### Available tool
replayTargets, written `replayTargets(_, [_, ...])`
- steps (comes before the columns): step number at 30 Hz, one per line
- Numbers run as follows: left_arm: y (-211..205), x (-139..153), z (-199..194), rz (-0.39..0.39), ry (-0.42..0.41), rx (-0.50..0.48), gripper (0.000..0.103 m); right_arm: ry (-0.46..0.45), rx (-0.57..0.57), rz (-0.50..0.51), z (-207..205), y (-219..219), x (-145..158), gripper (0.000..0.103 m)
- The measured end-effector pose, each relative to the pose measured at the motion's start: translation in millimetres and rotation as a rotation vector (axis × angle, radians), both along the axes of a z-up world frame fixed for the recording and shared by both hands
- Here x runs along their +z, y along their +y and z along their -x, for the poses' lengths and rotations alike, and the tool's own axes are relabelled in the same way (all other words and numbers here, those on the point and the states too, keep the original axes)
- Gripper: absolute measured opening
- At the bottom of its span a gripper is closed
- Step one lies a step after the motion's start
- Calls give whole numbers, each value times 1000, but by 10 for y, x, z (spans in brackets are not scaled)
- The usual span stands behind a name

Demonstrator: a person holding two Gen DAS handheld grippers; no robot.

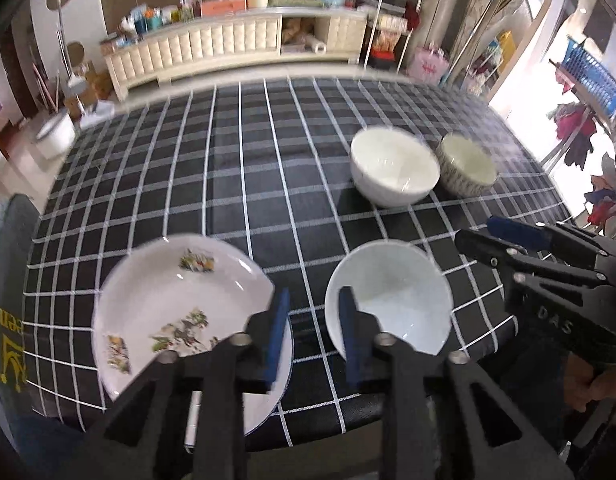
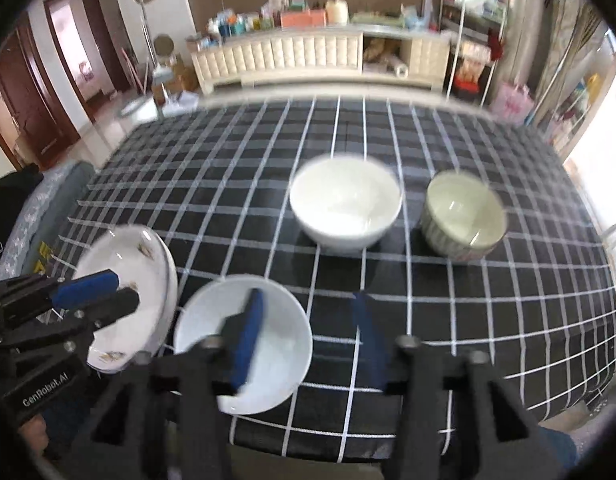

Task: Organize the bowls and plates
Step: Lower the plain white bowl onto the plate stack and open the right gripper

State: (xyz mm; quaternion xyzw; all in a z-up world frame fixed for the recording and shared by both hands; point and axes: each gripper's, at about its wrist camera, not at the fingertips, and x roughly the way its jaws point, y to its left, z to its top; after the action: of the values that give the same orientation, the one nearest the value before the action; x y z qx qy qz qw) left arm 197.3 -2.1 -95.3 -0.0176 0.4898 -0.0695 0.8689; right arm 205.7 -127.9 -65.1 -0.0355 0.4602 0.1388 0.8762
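A black cloth with a white grid covers the desk. At its near edge, left of the left gripper, lies a flowered plate; that gripper's jaws stand spread and empty. Between the two grippers sits a pale blue bowl. The right gripper is also spread, holding nothing. Ahead of it stand a white bowl and, just right, a patterned bowl. Beyond the desk, a cream cabinet carries clutter.

Tablecloth: black, white grid. Plate: white, floral motifs. Near bowl: pale blue. Far bowls: white; patterned grey-green.
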Motion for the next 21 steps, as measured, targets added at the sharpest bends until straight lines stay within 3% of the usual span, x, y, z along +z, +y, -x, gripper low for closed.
replayTargets(8, [-8,547,241,9,-178,-32,53,-138,-12,-23,252,-80,478,76])
replayTargets(12, [-74,753,271,5,-256,-48,71,-193,-33,-15,272,-136,654,86])
replayTargets(21, [-251,917,11,-2,-272,-74,72,-230,-91,19,81,-344,807,92])
